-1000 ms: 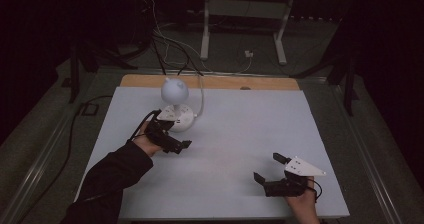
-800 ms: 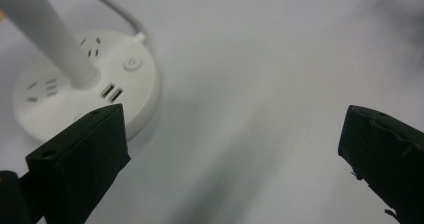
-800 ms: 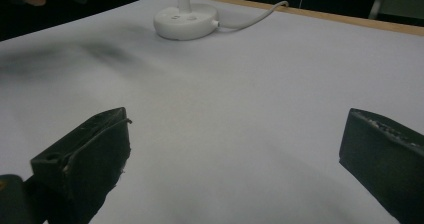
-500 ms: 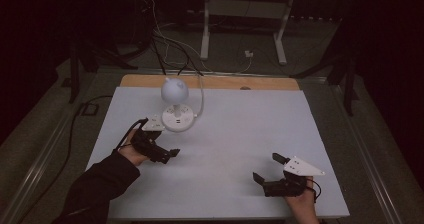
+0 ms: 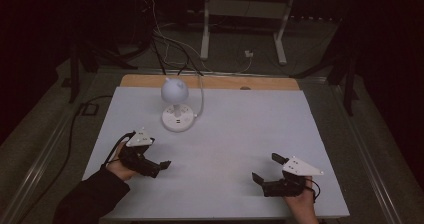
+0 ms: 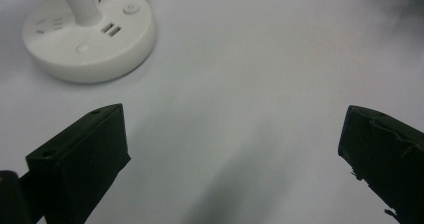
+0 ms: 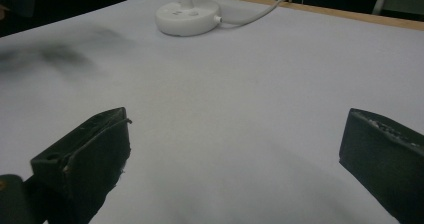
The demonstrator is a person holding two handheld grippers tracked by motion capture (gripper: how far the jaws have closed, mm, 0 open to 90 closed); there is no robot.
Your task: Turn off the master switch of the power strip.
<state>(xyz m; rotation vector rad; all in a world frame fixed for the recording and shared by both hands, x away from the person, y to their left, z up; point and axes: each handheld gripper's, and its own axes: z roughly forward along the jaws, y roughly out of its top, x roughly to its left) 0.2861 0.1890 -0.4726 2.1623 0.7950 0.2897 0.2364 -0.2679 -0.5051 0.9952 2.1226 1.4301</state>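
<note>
A white desk lamp (image 5: 175, 104) with a round head and a disc base (image 6: 87, 39) stands at the back left of the white table (image 5: 240, 129); its base has buttons and sockets. My left gripper (image 5: 159, 167) hovers near the table's front left, below the lamp, open with nothing between its jaws. My right gripper (image 5: 266, 169) rests near the front right edge, also open and empty. In the right gripper view the lamp base (image 7: 187, 16) lies far ahead with its white cable (image 7: 250, 15) trailing right.
The lamp's white cable (image 5: 201, 96) runs off the table's wooden back edge (image 5: 210, 81). Behind the table are dark floor, cables and a white stand's legs (image 5: 245, 29). A black cable (image 5: 75, 129) runs along the left side.
My left gripper has drawn back from the lamp base toward the front left of the table. The right gripper has stayed put.
</note>
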